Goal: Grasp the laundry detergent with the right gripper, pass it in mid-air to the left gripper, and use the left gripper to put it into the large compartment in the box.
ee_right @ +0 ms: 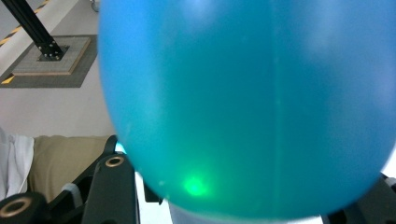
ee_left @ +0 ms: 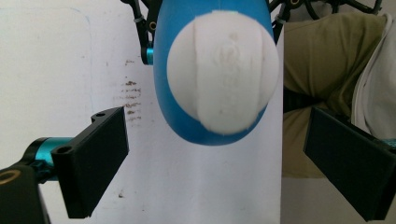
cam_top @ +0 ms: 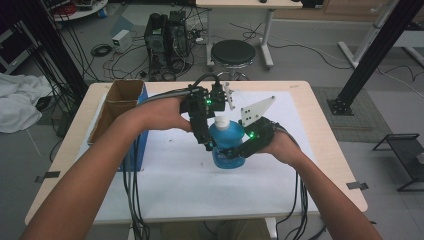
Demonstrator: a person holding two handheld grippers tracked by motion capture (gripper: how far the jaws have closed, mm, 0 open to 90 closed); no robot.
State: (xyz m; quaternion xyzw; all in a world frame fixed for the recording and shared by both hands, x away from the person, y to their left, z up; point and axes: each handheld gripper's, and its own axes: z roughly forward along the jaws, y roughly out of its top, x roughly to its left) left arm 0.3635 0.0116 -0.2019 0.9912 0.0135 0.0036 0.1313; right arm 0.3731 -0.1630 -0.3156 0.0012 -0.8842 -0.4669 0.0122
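A blue bottle (cam_top: 227, 145) with a white cap (cam_top: 222, 121) stands upright at the middle of the table. My right gripper (cam_top: 235, 150) comes in from the right, shut on the bottle's lower body. In the right gripper view the blue bottle (ee_right: 243, 102) bulges between the jaws of that gripper (ee_right: 243, 205). My left gripper (cam_top: 215, 135) points down from above with one jaw along the bottle's left side. In the left gripper view the cap (ee_left: 223, 70) is seen from above. The jaws of that gripper (ee_left: 215, 158) stand wide open on either side of it, clear of the blue body (ee_left: 187, 128).
A white sheet (cam_top: 190, 185) covers the tabletop. An open cardboard box (cam_top: 120, 107) with a blue side stands at the table's left edge. Beyond the far edge are a black stool (cam_top: 233, 52) and computer towers (cam_top: 167, 37) on the floor. Cables trail off the near edge.
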